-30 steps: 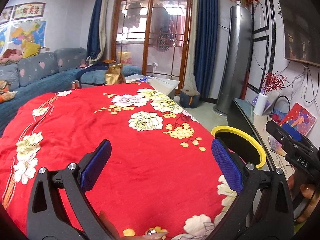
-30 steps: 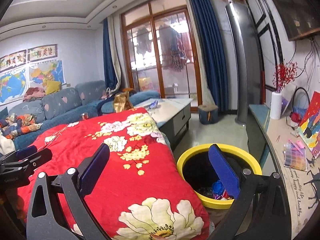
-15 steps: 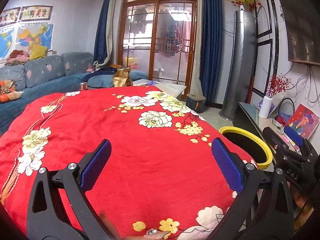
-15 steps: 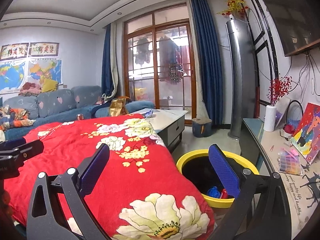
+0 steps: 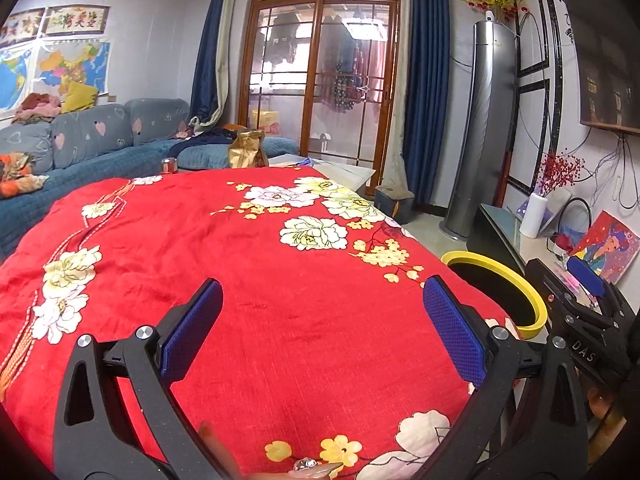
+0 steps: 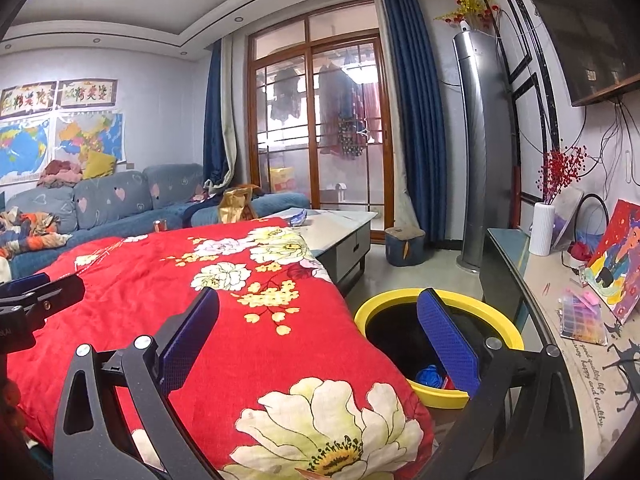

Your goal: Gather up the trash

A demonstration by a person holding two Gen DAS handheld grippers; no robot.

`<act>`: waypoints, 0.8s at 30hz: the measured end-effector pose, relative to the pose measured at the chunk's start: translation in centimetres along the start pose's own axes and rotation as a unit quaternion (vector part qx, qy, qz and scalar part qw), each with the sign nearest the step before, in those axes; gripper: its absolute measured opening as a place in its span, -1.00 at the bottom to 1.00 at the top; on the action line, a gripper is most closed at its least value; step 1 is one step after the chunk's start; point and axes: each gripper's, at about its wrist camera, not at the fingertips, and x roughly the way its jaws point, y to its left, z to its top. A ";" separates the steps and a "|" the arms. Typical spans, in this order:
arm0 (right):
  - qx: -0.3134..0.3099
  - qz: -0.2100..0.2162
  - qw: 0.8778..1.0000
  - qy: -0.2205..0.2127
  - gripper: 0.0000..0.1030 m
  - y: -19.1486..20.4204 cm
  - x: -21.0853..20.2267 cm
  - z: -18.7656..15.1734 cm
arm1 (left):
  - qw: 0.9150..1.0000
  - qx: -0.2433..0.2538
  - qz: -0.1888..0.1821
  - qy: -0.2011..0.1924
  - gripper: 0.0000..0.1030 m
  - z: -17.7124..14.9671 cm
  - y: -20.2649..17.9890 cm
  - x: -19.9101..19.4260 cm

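Now both grippers, left gripper (image 5: pixel 322 334) and right gripper (image 6: pixel 318 336), gape empty over red blanket (image 5: pixel 240 264).

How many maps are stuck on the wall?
2. One map hangs far left above the sofa, mostly blue. The other map hangs right beside it, with yellow and orange patches. More could be hidden past the picture's left edge.

- The yellow bin (image 6: pixel 472 304): its near rim sits behind a blue pad; its contents are too small to identify.
- Beyond it, the red quilt (image 5: pixel 240 280) hides its support.
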 end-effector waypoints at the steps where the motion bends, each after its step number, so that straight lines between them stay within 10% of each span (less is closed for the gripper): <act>1: 0.000 0.000 1.000 0.000 0.87 0.0 0.0 0.0 | 1.000 0.000 0.000 0.000 0.79 0.0 0.0 0.0; 24: 0.001 0.001 1.000 -0.001 0.87 -0.1 -0.1 -0.1 | 1.000 0.000 -0.002 0.003 0.79 0.0 -0.2 0.0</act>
